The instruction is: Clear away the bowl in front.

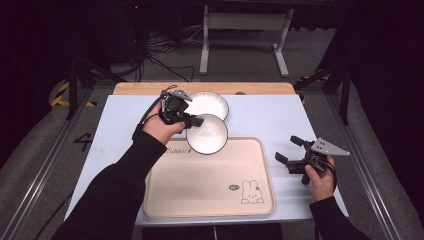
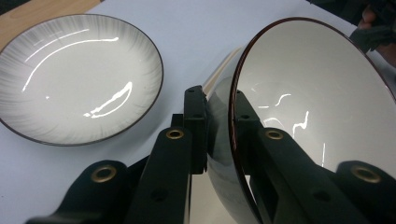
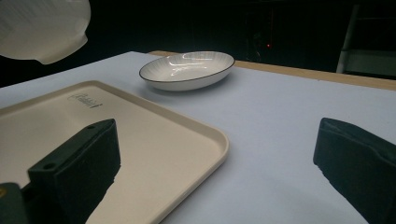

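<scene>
My left gripper (image 1: 196,121) is shut on the rim of a white bowl (image 1: 207,134), lifted above the far left corner of the beige tray (image 1: 200,190). In the left gripper view the jaws pinch the bowl's dark-edged wall (image 2: 224,140), one pad inside and one outside. A shallow white plate (image 1: 207,103) with a dark rim lies flat on the table behind the bowl; it also lies left of the jaws (image 2: 77,77) and far off (image 3: 187,70). My right gripper (image 1: 289,150) stands open just right of the tray, its jaws wide apart (image 3: 215,168) and holding nothing.
A white mat (image 1: 270,117) covers the table, with a wooden strip (image 1: 140,88) along its far edge. The tray carries a small rabbit drawing (image 1: 252,192) near its front right corner. Table legs and cables stand on the floor beyond.
</scene>
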